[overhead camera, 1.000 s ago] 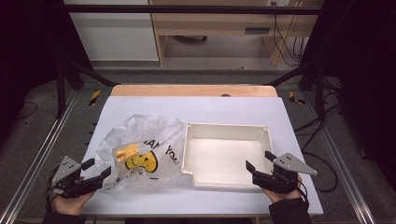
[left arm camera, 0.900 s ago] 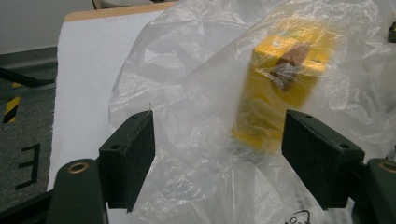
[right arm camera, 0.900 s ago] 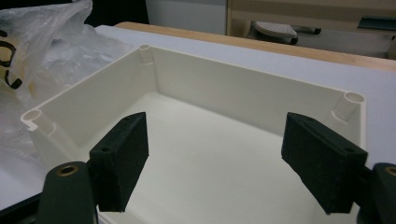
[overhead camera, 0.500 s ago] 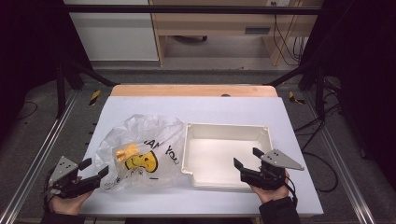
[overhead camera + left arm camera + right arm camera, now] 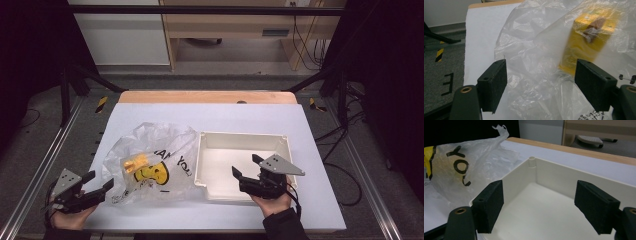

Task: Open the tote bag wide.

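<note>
At the near edge of the table (image 5: 320, 200), the left gripper (image 5: 98, 184) sits low at the left corner, held in a hand (image 5: 70, 217) that comes in from below. Its jaws are spread wide and hold nothing; their tips sit just at the near left edge of the plastic bag (image 5: 152, 162). In the left gripper view the crinkled film of the bag (image 5: 541, 57) lies between and beyond the two black pads (image 5: 492, 83), and whether either pad touches it cannot be told.

On the right, the right gripper (image 5: 247, 168) is held by the other hand (image 5: 272, 202) over the near part of the white tray (image 5: 212, 187). Its jaws are also spread and empty. The right gripper view looks into the tray (image 5: 564, 180), with bare tray floor between the pads.

The bag lies flat and rumpled on the white table cover, just left of the tray and touching or nearly touching its left wall. It is clear, printed with a yellow smiley face (image 5: 150, 173) and black letters. A yellow box (image 5: 135, 162) lies inside it, toward the left middle; in the left gripper view the box (image 5: 586, 37) shows blurred through the film, beyond the right pad.

Farther off, a strip of bare wood (image 5: 207, 96) runs along the table's far edge, and beyond it stands pale furniture (image 5: 125, 32) on the floor.
</note>
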Motion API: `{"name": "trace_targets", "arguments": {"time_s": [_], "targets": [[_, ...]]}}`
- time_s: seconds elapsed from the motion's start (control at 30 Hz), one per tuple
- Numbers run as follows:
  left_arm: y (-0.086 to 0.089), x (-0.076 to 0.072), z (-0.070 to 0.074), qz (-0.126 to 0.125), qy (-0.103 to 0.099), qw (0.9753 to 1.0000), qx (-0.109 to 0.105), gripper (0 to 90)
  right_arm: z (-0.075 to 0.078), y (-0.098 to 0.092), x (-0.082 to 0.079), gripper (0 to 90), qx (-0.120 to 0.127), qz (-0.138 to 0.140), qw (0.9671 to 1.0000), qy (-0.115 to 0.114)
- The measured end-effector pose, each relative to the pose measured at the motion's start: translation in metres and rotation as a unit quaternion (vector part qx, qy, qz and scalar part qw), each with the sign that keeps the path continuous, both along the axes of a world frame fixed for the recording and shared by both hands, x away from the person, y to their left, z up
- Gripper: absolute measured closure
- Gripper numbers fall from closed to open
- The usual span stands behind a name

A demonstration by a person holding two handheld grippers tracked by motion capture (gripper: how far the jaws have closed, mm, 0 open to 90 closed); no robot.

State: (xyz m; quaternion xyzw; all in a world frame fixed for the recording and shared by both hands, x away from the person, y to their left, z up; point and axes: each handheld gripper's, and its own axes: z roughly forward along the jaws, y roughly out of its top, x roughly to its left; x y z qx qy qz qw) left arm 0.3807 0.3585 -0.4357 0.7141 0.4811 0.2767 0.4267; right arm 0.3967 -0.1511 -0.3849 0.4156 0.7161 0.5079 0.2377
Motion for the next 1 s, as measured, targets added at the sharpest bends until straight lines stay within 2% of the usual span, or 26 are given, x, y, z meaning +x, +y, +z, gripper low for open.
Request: {"name": "trace_targets", "arguments": {"time_s": [0.23,0.43,0.47,1.0], "targets": [[0.003,0.0,0.0,0.006,-0.002,1.0,0.003,25.7,0.008,0.029,0.006,23.9,0.006,0.025,0.9997,0.0],[0.004,0.0,-0.001,0.007,0.001,1.0,0.002,25.8,0.011,0.042,0.011,23.9,0.012,0.033,0.9994,0.001],[0.004,0.0,-0.001,0.007,0.001,1.0,0.002,25.7,0.013,0.05,0.013,23.9,0.015,0.037,0.9992,0.0],[0.006,0.001,-0.002,0.009,0.005,0.9999,0.006,25.7,0.015,0.087,0.022,21.8,0.016,0.06,0.9981,0.004]]}}
